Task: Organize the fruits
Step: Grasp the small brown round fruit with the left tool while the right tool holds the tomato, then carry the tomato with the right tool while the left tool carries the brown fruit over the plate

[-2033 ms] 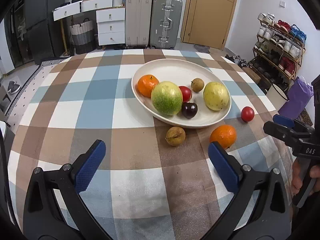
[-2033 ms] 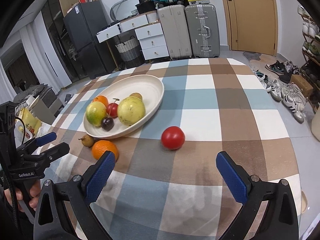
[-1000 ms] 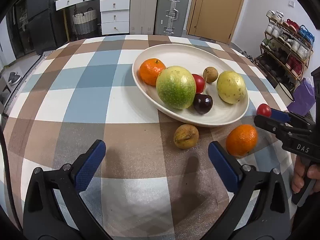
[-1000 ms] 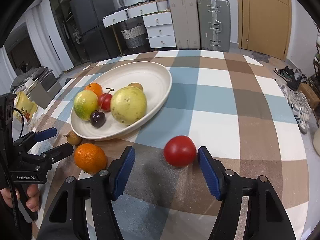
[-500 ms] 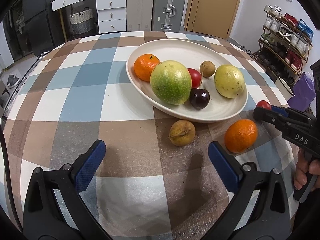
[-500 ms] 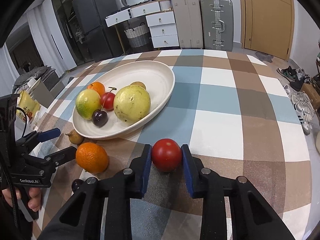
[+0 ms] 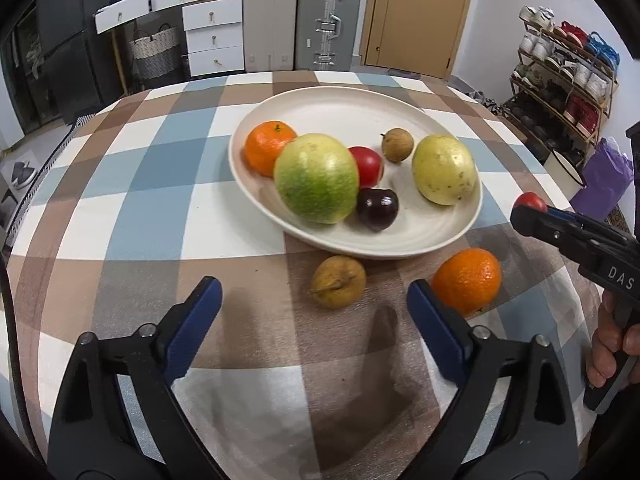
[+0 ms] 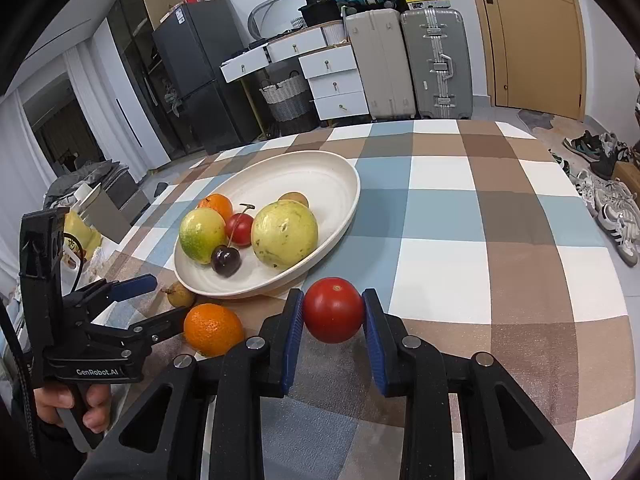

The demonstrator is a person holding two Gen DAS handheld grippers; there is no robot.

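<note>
A cream plate [image 7: 344, 96] on the checked tablecloth holds an orange, a big green fruit [image 7: 316, 178], a yellow fruit [image 7: 445, 169], a red fruit, a dark cherry and a small brown fruit. In front of the plate lie a brown fruit [image 7: 338, 286] and an orange [image 7: 467, 280]. My left gripper [image 7: 312, 285] points at the brown fruit. Its jaws are closing with that fruit just ahead of the tips, and the pads do not touch it. My right gripper [image 8: 330, 314] is shut on a red tomato [image 8: 333, 309] beside the plate's near rim [image 8: 280, 286].
The right gripper's black body [image 7: 576, 236] and a hand reach in beside the loose orange. Suitcases [image 7: 328, 20], white drawers and a door stand behind the table. A shoe rack [image 7: 560, 64] is at the right. The table edge curves close on both sides.
My right gripper came up to the tomato and shut on it. My left gripper drew nearer the brown fruit, and its jaws have narrowed.
</note>
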